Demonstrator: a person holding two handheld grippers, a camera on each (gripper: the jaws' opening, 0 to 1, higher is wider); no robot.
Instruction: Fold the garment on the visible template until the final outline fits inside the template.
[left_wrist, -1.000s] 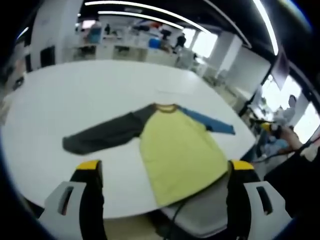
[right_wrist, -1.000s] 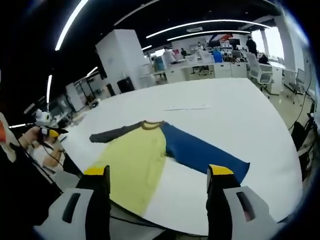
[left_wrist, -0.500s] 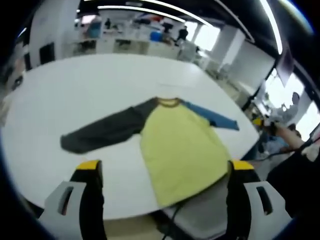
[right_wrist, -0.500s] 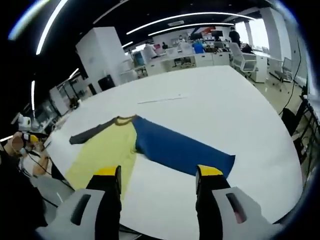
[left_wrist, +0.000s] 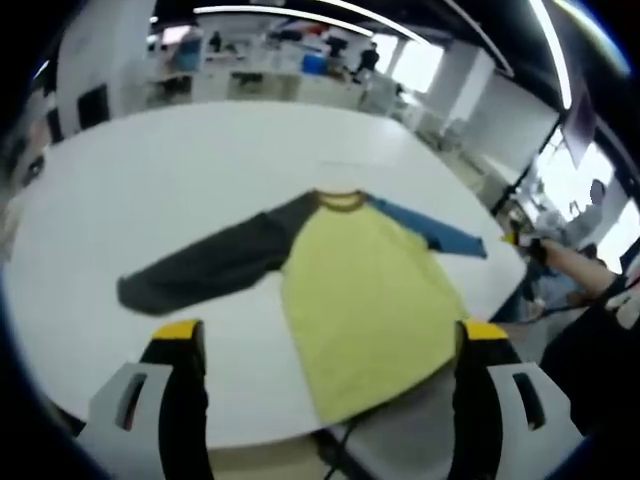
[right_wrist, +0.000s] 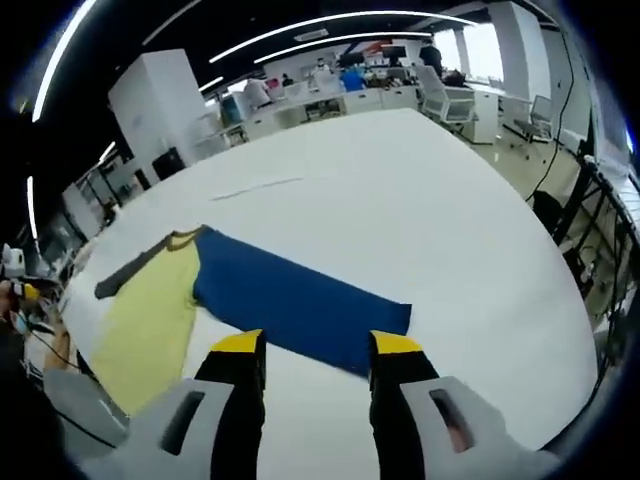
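A long-sleeved shirt lies flat on the white table (left_wrist: 150, 170). It has a yellow body (left_wrist: 360, 300), a dark grey sleeve (left_wrist: 200, 270) and a blue sleeve (left_wrist: 440, 235). My left gripper (left_wrist: 330, 335) hangs open over the table's near edge, short of the shirt's hem. In the right gripper view the blue sleeve (right_wrist: 300, 300) runs towards me, with the yellow body (right_wrist: 150, 325) at the left. My right gripper (right_wrist: 318, 345) is open with its jaws narrowed, and the sleeve's cuff end lies between the tips. A faint thin line (right_wrist: 260, 187) marks the table beyond the collar.
A grey chair (left_wrist: 400, 440) sits under the table's near edge by the hem. A person's hand and dark sleeve (left_wrist: 590, 310) show at the right. Desks, chairs and people fill the office behind. The table edge (right_wrist: 560, 330) curves close on the right.
My right gripper has moved in over the blue sleeve's cuff end and its jaws have drawn closer together. The left gripper has edged slightly nearer the shirt, jaws unchanged.
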